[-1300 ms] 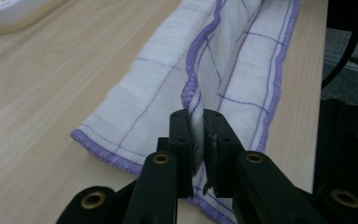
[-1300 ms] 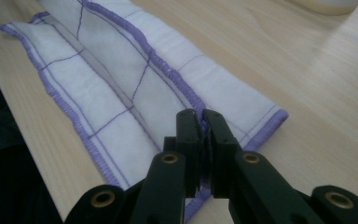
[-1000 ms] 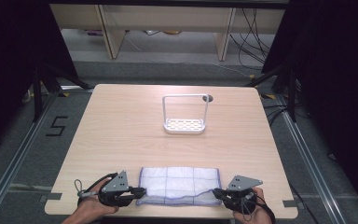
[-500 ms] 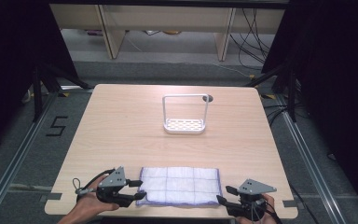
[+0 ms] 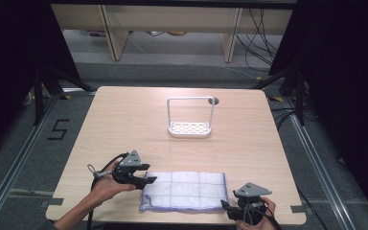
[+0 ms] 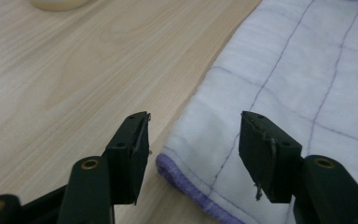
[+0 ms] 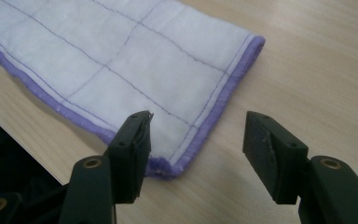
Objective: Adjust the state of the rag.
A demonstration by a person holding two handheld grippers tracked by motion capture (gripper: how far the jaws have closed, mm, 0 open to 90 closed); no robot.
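A single mark can be read: the numeral 5 (image 5: 58, 130), in black on the grey floor (image 5: 24, 158) to the left of the counter (image 5: 124, 124), as seen from the high view. It lies just beside the counter's left edge, between that edge and the metal rail that runs along the floor. Nothing else carries writing: the counter's wood top, the white cloth (image 5: 184, 190) with its purple stitched grid, and the white rack (image 5: 190, 128) farther back bear no label, brand or number that can be made out, and both gripper views show no lettering on the black claw parts or the cloth.
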